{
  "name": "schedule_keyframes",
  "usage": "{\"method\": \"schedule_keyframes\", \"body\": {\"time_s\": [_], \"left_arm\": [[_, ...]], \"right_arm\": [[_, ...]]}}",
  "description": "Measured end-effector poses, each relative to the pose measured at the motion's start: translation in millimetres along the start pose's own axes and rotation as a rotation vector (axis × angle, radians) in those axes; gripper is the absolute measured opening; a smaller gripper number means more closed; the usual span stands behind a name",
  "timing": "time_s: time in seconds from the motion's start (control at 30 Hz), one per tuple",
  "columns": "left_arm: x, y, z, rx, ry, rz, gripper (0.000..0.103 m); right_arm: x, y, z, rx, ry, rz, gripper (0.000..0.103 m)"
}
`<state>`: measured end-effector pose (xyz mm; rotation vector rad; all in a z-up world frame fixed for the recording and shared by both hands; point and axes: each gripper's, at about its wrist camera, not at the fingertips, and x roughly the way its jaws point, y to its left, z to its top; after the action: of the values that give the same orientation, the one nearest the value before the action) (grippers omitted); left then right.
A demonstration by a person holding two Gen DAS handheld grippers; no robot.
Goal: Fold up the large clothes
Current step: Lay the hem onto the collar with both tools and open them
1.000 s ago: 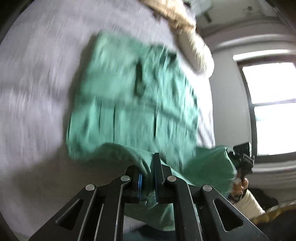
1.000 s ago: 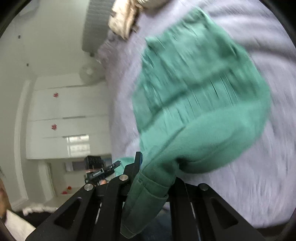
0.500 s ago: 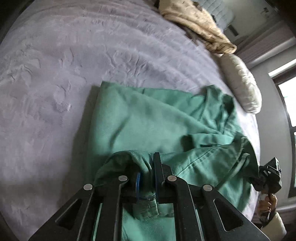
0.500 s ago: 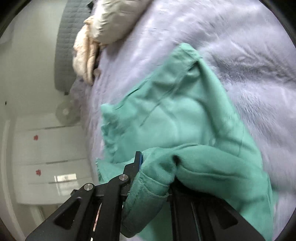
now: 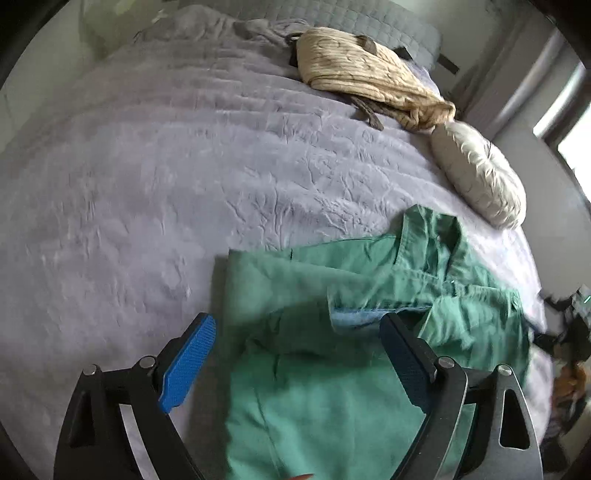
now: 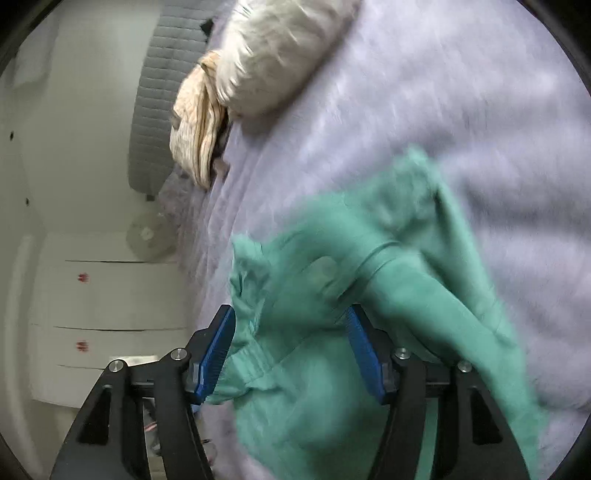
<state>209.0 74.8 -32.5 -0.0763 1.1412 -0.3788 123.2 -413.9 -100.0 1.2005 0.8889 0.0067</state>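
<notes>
- A second ago my left gripper [image 5: 297, 356] pinched the green clothes [image 5: 332, 332]. Now its jaws are opening wide.
- My right gripper [image 6: 290, 349] was pinching too. Its jaws are also opening, cloth loose between them.
- The clothes now lie folded on the purple blanket [image 5: 166, 184].

— What is the room like?
— A bed [image 5: 155, 177] with a pale lilac cover fills most of it, and a grey quilted headboard [image 5: 373, 18] stands at its far end.
— And around it?
— White walls, and white drawers [image 6: 110, 295] with small red marks on the fronts. A round fan [image 6: 147, 236] stands near the bed's corner. Daylight comes through a window [image 5: 576, 144] on the right.
</notes>
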Motion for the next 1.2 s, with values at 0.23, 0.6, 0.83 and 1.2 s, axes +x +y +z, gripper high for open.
{"method": "schedule_keyframes", "body": {"time_s": [0.23,0.6,0.83,1.2], "left_arm": [[39.1,0.6,0.2,0.044,0.071,0.049,0.090],[104.1,-13.8,25.0,0.010,0.116,0.059,0.022],[56.8,-14.5,19.6,0.060,-0.039,0.066,0.013],[87.0,13.1,10.5,0.007,-0.020,0.280,0.069]], "right_arm": [[-17.6,26.1,1.8,-0.280,-0.049,-0.379,0.066],[29.2,14.3,-8.3,-0.437,0.037,-0.587,0.007],[1.3,82.9,-31.0,-0.749,-0.115,-0.592,0.006],[36.0,2.2,-8.1,-0.475,-0.007,-0.574,0.032]]}}
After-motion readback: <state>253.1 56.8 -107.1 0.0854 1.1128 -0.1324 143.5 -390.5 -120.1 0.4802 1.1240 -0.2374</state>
